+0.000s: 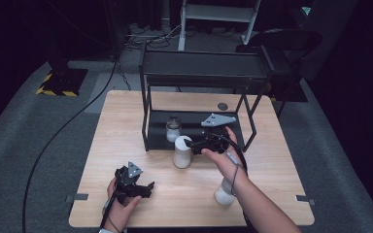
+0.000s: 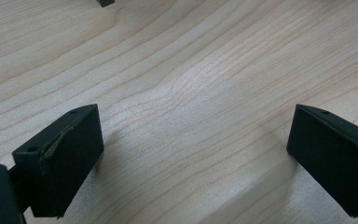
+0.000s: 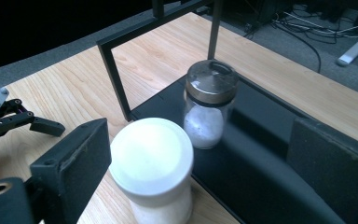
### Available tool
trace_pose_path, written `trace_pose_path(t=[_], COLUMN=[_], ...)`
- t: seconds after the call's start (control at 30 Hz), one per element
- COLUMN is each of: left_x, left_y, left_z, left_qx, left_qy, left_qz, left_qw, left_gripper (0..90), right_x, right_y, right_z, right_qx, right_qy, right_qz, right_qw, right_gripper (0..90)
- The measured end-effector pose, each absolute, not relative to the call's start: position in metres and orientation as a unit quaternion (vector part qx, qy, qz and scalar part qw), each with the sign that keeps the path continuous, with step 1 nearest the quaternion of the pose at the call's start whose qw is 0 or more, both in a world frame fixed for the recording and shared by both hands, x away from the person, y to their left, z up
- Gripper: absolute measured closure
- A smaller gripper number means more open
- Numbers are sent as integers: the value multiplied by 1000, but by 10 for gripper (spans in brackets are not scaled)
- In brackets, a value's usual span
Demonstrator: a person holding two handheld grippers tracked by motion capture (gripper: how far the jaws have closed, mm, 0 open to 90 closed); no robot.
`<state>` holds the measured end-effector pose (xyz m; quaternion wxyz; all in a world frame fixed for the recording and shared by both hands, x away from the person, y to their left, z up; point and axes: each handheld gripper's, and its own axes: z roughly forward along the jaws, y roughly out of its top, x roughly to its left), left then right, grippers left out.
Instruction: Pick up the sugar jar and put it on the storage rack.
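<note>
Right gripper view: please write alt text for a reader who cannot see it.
A white-lidded jar stands on the wooden table between the open right gripper jaws. Behind it, a metal-lidded glass jar sits on a black rack's lower shelf; the other gripper rests at far left.

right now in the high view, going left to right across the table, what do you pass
left hand-held gripper → glass jar with metal lid on the rack's lower shelf → white-lidded jar → right hand-held gripper body → white container under the forearm

Left claw [image 1: 148, 186] rests low, jaws spread wide; right claw [image 1: 188, 142] reaches forward, jaws parted wide.
</note>
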<state>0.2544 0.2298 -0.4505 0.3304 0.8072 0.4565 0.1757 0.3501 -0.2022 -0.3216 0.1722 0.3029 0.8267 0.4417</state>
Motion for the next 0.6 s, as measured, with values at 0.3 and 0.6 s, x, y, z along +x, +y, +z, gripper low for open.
trace_pose_path(t=[0.3,0.6], left_x=[254,254], left_y=[230,230], left_z=[-450,-450], left_qx=[807,807], left_qy=[456,457], left_qz=[176,176], left_qw=[330,330], left_gripper=[36,36], right_x=[358,364], right_y=[-187,-172], right_z=[-333,-338], right_qx=[300,301], right_qy=[835,845], right_qz=[432,415], right_qw=[160,153], right_gripper=[87,93])
